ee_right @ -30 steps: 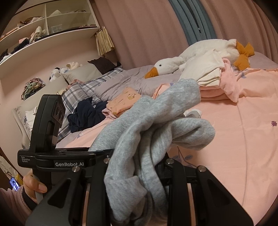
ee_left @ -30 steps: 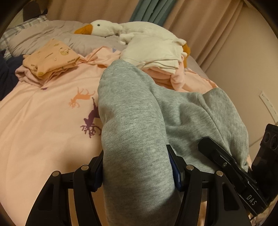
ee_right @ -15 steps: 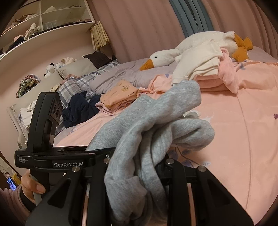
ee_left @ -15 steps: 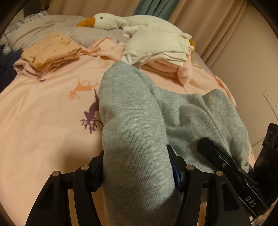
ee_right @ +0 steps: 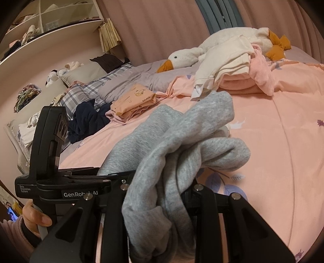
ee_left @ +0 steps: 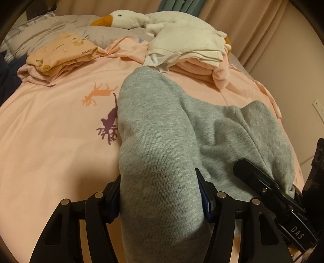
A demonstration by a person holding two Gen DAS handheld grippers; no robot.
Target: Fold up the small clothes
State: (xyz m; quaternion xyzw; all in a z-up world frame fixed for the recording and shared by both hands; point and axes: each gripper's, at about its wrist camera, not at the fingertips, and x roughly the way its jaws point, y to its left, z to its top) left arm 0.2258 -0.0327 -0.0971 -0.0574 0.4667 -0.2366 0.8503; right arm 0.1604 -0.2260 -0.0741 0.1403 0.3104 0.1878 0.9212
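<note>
Both tools lowered toward bed [ee_left: 50, 141], left tool [ee_left: 160, 194] and right tool [ee_right: 162, 194] clamping grey garment [ee_left: 162, 131]

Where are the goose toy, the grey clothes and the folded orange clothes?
goose plush toy [ee_left: 129, 18], left wrist view, on its white head.
grey garment [ee_left: 160, 153], left wrist view, on the bunched middle.
folded orange garment [ee_right: 135, 99], right wrist view, on its printed top.

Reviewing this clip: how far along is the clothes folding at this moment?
Done: a folded orange printed garment and a folded white and pink stack lie on the bed. In hand: the left gripper and right gripper are both clamped on a bunched grey garment, not yet laid flat. Left: this grey piece, and the crumpled dark navy garment near the pillows.
</note>
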